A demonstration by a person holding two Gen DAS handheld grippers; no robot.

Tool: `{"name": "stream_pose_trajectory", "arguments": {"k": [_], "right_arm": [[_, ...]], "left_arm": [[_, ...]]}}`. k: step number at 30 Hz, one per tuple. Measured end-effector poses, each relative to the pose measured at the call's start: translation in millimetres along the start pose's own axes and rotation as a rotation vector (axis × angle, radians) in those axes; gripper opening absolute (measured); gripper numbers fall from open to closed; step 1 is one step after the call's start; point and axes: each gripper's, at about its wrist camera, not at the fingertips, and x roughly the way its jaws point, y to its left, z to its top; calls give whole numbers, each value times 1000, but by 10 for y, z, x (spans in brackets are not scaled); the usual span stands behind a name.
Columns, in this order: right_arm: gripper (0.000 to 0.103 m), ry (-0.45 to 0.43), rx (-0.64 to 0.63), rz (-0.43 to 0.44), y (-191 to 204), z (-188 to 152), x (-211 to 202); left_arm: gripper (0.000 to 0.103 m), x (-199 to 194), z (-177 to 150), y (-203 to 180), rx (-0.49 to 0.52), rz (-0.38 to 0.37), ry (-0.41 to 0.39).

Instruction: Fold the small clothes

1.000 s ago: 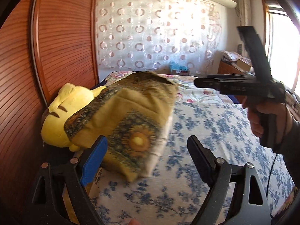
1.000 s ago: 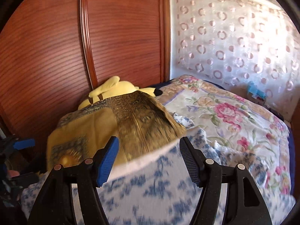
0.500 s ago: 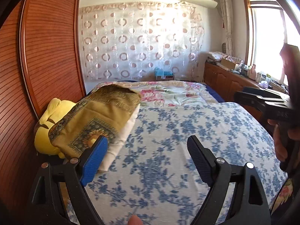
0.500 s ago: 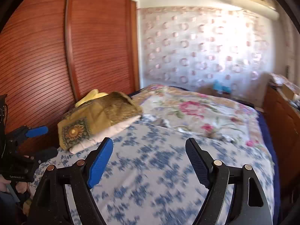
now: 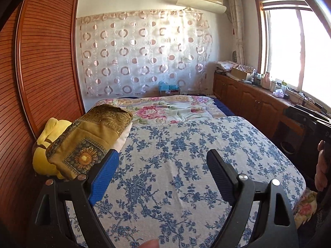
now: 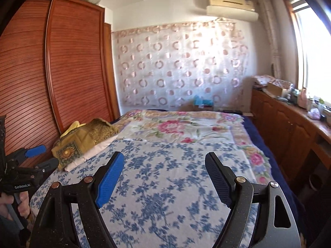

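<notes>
1. Left wrist view: the folded cloth (image 5: 91, 140), mustard yellow with a sunflower panel and a gold brocade band, lies at the left edge of the bed (image 5: 186, 165). It rests on a white folded piece (image 5: 122, 140) and leans against a yellow plush toy (image 5: 44, 155) beside the wooden wardrobe (image 5: 41, 72).
2. By its look the cloth is light, soft and limp. It should sag wherever it is unsupported, and the brocade may be a little slick. A pinch at a corner or along a hemmed edge looks safer than a grab at the middle, which would gather several layers together.
3. The left gripper (image 5: 162, 172) has its jaws wide apart with only the blue-flowered bedspread between them. It holds nothing and touches nothing, and the cloth sits just beyond its blue finger.
4. At the right edge of this view a hand (image 5: 320, 165) holds the other tool's handle. Its jaws are not visible here.
5. Right wrist view: the cloth (image 6: 82, 140) sits far left on the bed (image 6: 186, 186), again on the white piece (image 6: 91, 153), well apart from this gripper.
6. The right gripper (image 6: 164, 172) has just been opening. Its jaws stand wide and empty over bare bedspread.
7. The left gripper (image 6: 38, 157) shows at the left edge, parted, near the cloth but not on it.
</notes>
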Motion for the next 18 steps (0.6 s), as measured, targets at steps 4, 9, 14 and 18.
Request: {"name": "stream_pose_trajectory", "arguments": {"k": [4,9,14,18], "right_arm": [[82,-12,13,-16,10,-67,-131],[82,-14,17,-20,67,-160,-195],[82,-20,12,-24,47,-187,-179],[82,-22,10,-20,2,-193,-166]], "left_arm": [[87,-40,-1,-37,1,1,-3],[87,-131,18,-82,2,0,-18],[87,-159,31,-102,-1,-1,-22],[87,-181,37,-113,0,1,-24]]}}
